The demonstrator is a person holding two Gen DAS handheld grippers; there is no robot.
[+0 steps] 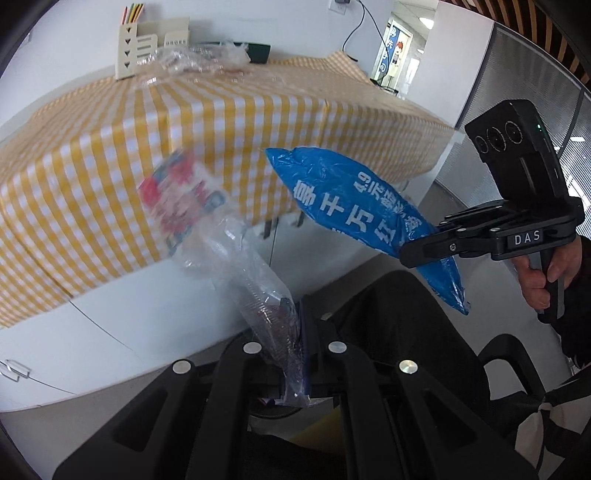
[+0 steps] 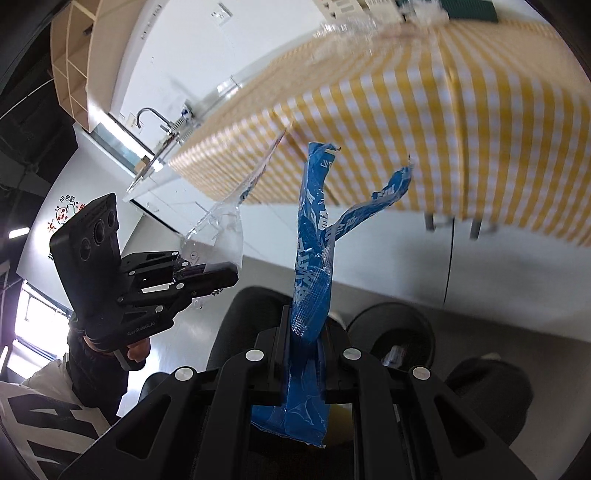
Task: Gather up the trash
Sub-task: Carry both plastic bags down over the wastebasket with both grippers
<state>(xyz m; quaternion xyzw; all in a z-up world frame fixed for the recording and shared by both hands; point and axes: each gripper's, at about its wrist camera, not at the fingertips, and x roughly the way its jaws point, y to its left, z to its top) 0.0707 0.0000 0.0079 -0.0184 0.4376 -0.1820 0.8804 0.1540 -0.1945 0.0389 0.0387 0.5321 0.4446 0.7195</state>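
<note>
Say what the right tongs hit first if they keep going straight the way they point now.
Probably the yellow checked tablecloth hanging down the table front. The right tongs, shut on the blue wrapper, aim at it past the wrapper. Depth is unclear; the bin lies lower.

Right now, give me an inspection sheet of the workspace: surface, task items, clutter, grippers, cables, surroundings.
Surface: table in a yellow checked cloth, seen from below its edge.
Job's things: clear wrapper with red print in the left gripper; blue wrapper in the right gripper; both are off the table. Black bin on the floor below, something already inside.
Clutter: crumpled clear plastic at the far table edge; beige organizer with pencils.
Grippers: both shut on their wrappers.
Cables: black cable hanging from a wall socket.
Surroundings: sink with faucet, wooden shelving, black chair.
</note>
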